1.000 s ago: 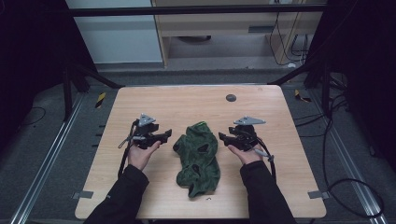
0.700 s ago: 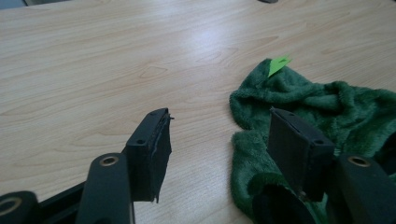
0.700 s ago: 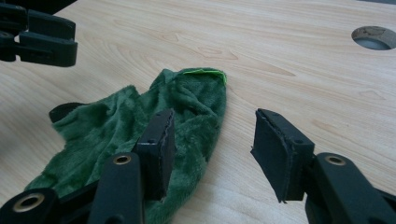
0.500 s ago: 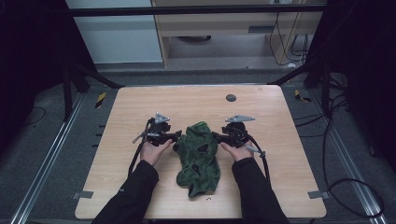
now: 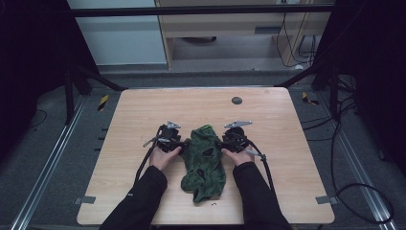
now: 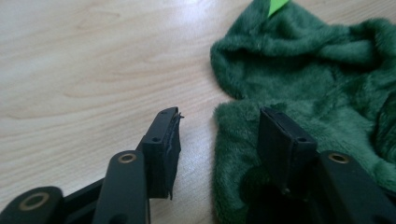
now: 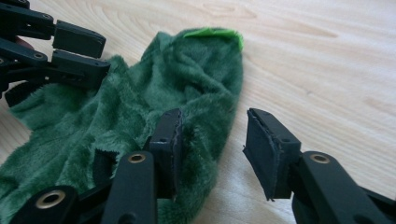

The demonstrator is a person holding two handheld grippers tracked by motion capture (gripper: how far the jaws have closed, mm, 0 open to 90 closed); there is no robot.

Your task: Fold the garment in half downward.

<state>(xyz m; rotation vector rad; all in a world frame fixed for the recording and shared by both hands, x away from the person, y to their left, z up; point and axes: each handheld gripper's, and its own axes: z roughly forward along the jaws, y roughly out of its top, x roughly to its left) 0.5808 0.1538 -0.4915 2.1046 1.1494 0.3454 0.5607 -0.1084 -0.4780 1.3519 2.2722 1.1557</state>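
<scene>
A dark green plush garment (image 5: 205,163) lies crumpled in the middle of the wooden table (image 5: 287,124), a bright green tag (image 5: 206,127) at its far end. My left gripper (image 5: 184,143) is at its left edge and my right gripper (image 5: 221,143) at its right edge. In the left gripper view the jaws (image 6: 219,126) straddle the garment's edge (image 6: 243,121), one pad (image 6: 163,140) over bare wood. In the right gripper view the jaws (image 7: 212,135) straddle the opposite edge (image 7: 205,116). Both pairs have just been closing, with cloth between them and gaps still showing beside the pads.
A small dark round disc (image 5: 236,100) sits at the far side of the table. Cables trail from both grippers toward the near edge. Grey tape marks (image 5: 325,199) lie at the near corners. Black frame posts (image 5: 72,91) flank the table.
Both hands have moved inward and down from either side of the garment to its edges. Both pairs of jaws stand narrower than before.
</scene>
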